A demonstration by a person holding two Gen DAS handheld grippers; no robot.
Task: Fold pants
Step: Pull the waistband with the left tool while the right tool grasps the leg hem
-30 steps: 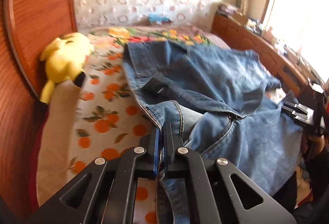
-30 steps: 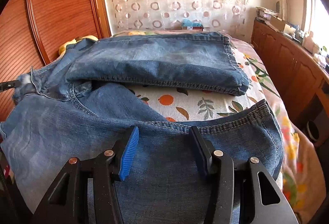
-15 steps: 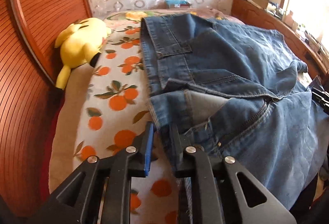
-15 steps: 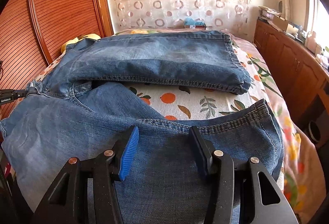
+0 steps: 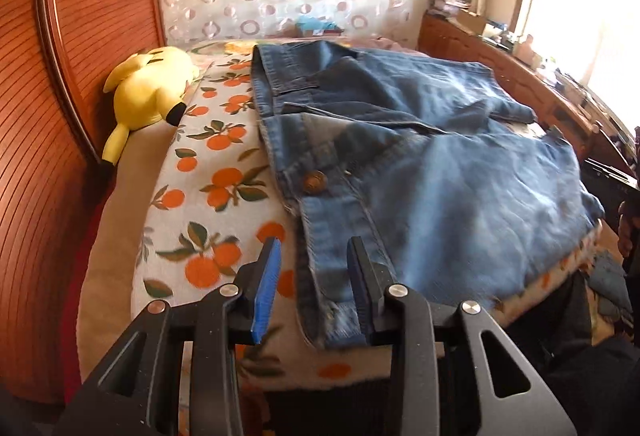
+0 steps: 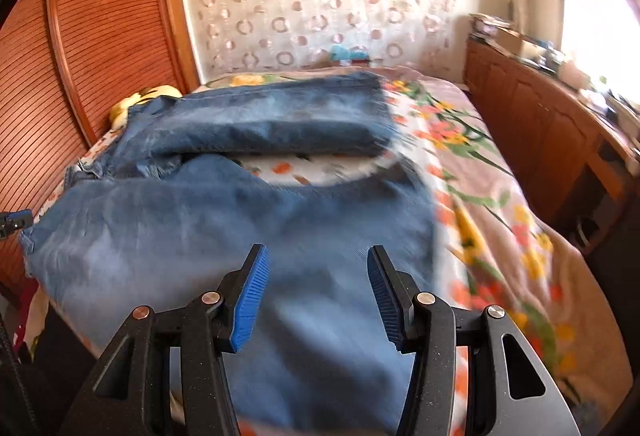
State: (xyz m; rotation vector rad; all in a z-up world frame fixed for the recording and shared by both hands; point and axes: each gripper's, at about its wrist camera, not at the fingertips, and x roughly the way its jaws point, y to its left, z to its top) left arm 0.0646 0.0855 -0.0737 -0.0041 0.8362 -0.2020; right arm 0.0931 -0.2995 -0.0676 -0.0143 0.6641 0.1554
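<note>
Blue jeans lie spread on the bed, the waistband with its brass button towards me in the left wrist view. My left gripper hovers over the waistband's near corner; its jaws are opening and the denim lies loose between them, not pinched. In the right wrist view the jeans show one leg folded across the far side and the other stretched towards me. My right gripper stands open above that near leg, its blue pads clear of the cloth.
A yellow plush toy lies at the far left against the slatted wooden panel. The orange-print bedspread is bare left of the jeans. A wooden cabinet with clutter runs along the right, under a bright window.
My left gripper has let go of the waistband, its jaws spreading, and drawn back; the waistband now lies flat on the bed. The right gripper pulled back from the hem, still open.
</note>
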